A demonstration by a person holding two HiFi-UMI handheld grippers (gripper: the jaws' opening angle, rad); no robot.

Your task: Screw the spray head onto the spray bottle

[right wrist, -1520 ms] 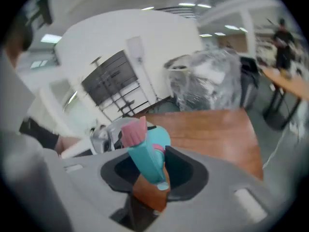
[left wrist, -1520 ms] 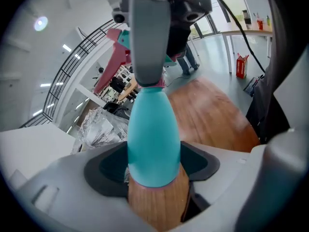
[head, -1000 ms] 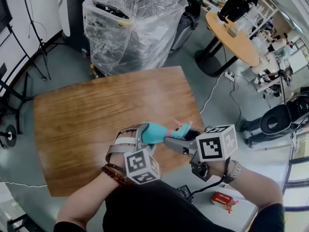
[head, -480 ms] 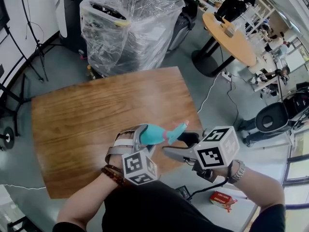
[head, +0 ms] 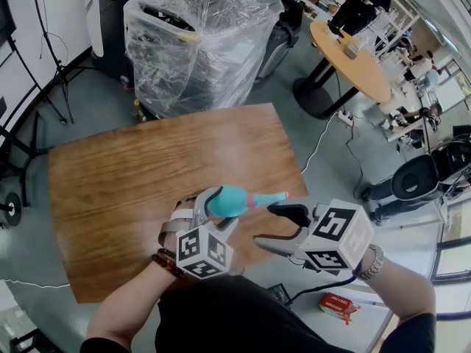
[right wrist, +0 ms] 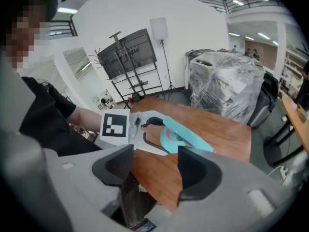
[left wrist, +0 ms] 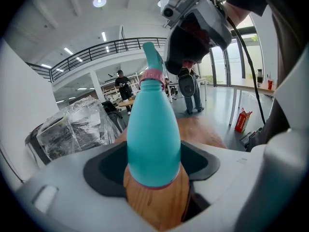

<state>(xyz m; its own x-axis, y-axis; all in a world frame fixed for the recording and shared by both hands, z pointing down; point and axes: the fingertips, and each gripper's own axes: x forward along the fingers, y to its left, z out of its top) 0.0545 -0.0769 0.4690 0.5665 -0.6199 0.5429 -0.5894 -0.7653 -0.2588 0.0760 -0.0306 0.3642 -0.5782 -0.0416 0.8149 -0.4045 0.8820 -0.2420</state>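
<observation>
My left claw [head: 211, 201] is clamped wide round the belly of the spray bottle [head: 229, 200], holding it tilted in the air over the bench's [head: 132, 175] near right corner. The spray head [head: 266, 198] sits on the neck, pink collar [left wrist: 152, 75] snug against the shoulder. Looks seated to me, though I can't tell if it's fully tight. My right claw [head: 268, 225] is spread open with nothing in it, just beside the nozzle. Perhaps one more twist is left. Plenty of bare bench ahead; behind the edge it's the floor [head: 294, 285] and a red box [head: 336, 304], so I'd stay forward.
</observation>
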